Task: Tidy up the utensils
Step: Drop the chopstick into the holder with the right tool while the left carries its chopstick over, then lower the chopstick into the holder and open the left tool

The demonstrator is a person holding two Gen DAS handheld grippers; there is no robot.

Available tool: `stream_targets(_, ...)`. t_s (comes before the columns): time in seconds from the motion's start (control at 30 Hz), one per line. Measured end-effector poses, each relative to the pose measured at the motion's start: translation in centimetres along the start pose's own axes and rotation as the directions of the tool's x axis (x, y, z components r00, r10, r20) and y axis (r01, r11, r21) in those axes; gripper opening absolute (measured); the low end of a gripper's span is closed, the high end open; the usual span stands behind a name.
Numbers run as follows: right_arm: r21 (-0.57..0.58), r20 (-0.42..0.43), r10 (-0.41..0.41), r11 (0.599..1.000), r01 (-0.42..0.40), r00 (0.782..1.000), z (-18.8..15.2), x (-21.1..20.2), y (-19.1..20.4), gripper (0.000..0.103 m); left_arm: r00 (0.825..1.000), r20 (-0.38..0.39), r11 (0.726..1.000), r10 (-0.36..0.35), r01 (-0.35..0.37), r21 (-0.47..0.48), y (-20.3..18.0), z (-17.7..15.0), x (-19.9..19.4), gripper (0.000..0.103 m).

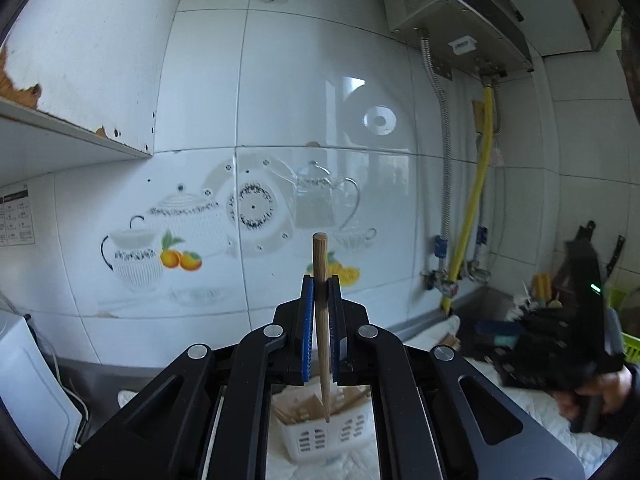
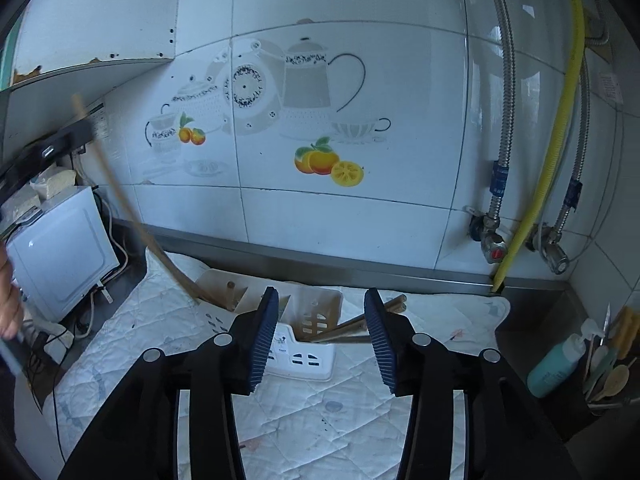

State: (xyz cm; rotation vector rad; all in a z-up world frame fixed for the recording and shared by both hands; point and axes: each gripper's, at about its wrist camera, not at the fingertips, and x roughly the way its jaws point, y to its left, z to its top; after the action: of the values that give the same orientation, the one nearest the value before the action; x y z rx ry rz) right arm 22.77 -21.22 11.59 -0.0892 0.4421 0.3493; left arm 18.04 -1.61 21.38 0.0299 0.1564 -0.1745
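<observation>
My left gripper (image 1: 321, 280) is shut on a wooden chopstick (image 1: 323, 320), held nearly upright with its lower tip down in the white slotted utensil basket (image 1: 316, 436), which holds several more chopsticks. In the right wrist view that chopstick (image 2: 132, 208) slants down into the basket's left compartment (image 2: 218, 284), held by the blurred left gripper (image 2: 76, 132). My right gripper (image 2: 320, 304) is open and empty just above the basket (image 2: 304, 356). Several chopsticks (image 2: 356, 326) lie slanted out of its right side.
The basket sits on a white quilted mat (image 2: 320, 408) over a steel counter by a tiled wall. A white appliance (image 2: 60, 248) with cables is at the left. Pipes, valves and a yellow hose (image 2: 556, 152) are at the right, with a teal bottle (image 2: 556, 364) and spoons.
</observation>
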Motion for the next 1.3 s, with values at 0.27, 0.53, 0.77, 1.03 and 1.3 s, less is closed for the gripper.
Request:
stream_targets(0.27,-0.037,0.024,0.023,0.999,-0.022,0.999,-2.2,-2.1,0.7,0.053,0.998,-0.025,0.998,0.057,-0.057,0.009,-0.1,-0.6,4.5,0.005)
stream_targets(0.53,-0.026,0.011,0.041,0.999,-0.041,0.999,-3.4,-1.5,0.5,0.055,0.995,-0.070,0.998,0.066,-0.068,-0.015,0.5,-2.2,7.3,0.005)
stream_targets(0.77,-0.021,0.007,0.052,0.998,-0.052,0.999,-3.7,-1.1,0.7,0.059,0.992,-0.113,0.998,0.055,-0.058,-0.020,0.7,-3.3,8.3,0.005)
stream_targets(1.03,-0.046,0.011,0.056,0.997,-0.055,0.998,-4.1,-1.3,1.9,0.069,0.987,-0.160,0.999,0.024,-0.028,-0.024,0.8,-4.3,8.8,0.005)
stream_targets(1.3,-0.039,0.019,0.060,0.997,-0.059,0.998,-4.9,-1.9,2.5,0.077,0.985,-0.173,1.000,0.004,-0.008,-0.027,0.8,-4.8,7.8,0.016)
